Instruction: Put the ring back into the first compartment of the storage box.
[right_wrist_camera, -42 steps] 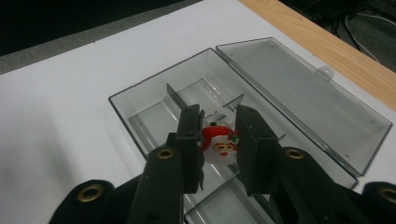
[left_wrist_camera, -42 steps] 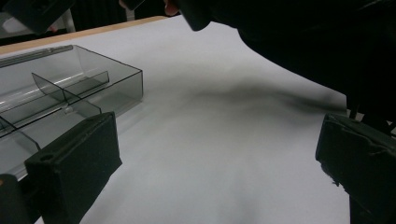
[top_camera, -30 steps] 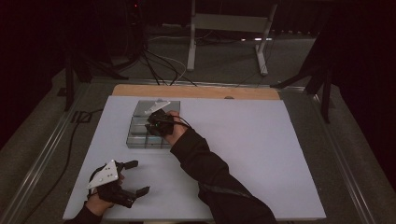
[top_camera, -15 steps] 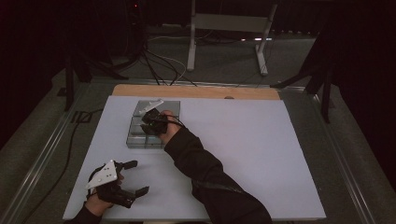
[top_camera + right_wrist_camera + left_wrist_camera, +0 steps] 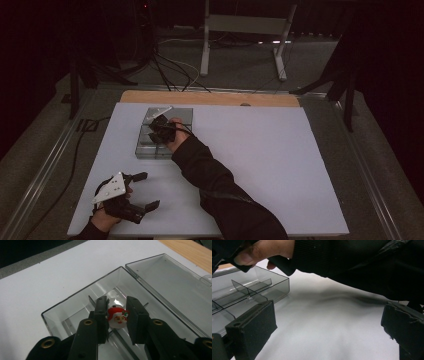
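Right gripper (image 5: 117,320) narrowed onto a small Santa-face charm (image 5: 117,318), both jaws against its sides, held above the clear divided organizer box (image 5: 75,305), whose open lid (image 5: 172,287) lies just beyond the jaws. Left gripper (image 5: 142,190) spread wide, holding nothing, low over the white table (image 5: 280,165), box (image 5: 249,292) ahead-left of its jaws.

White table (image 5: 280,165) w/ clear box (image 5: 150,150)
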Available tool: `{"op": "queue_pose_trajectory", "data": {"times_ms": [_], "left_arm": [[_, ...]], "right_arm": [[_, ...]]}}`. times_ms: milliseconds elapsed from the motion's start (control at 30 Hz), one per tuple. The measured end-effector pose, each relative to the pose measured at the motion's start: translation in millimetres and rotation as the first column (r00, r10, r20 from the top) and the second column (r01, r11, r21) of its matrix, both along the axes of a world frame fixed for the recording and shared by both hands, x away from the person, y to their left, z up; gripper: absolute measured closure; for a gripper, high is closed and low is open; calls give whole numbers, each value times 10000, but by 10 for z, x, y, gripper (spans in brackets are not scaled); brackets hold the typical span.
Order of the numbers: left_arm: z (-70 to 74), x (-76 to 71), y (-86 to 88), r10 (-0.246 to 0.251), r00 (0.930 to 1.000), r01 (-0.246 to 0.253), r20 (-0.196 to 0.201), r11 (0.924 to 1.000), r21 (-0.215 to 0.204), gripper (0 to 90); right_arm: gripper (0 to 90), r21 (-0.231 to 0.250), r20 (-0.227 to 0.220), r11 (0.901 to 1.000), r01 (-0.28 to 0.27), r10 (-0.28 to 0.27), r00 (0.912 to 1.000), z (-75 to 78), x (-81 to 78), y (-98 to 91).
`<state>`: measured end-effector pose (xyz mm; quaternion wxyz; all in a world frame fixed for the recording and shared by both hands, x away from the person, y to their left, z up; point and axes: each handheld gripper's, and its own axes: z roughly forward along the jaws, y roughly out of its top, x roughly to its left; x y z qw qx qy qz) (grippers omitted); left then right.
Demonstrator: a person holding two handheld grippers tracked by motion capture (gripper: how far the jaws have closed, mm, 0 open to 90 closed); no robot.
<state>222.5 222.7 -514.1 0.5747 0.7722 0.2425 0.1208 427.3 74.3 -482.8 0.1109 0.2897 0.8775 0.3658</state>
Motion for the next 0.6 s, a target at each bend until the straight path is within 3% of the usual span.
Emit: {"op": "queue_pose_trajectory", "data": {"times_ms": [433, 500, 600], "left_arm": [[0, -1, 6, 18, 10000, -18, -3, 10000, -16, 5], [-1, -1, 11, 12, 10000, -12, -14, 10000, -31, 5], [0, -3, 14, 6, 10000, -6, -6, 10000, -56, 4]], "right_arm": [[709, -24, 71, 10000, 94, -94, 9999, -23, 62, 110], [658, 107, 226, 9999, 46, -49, 9997, -22, 74, 133], [464, 455, 231, 9990, -4, -7, 9997, -18, 78, 124]]}}
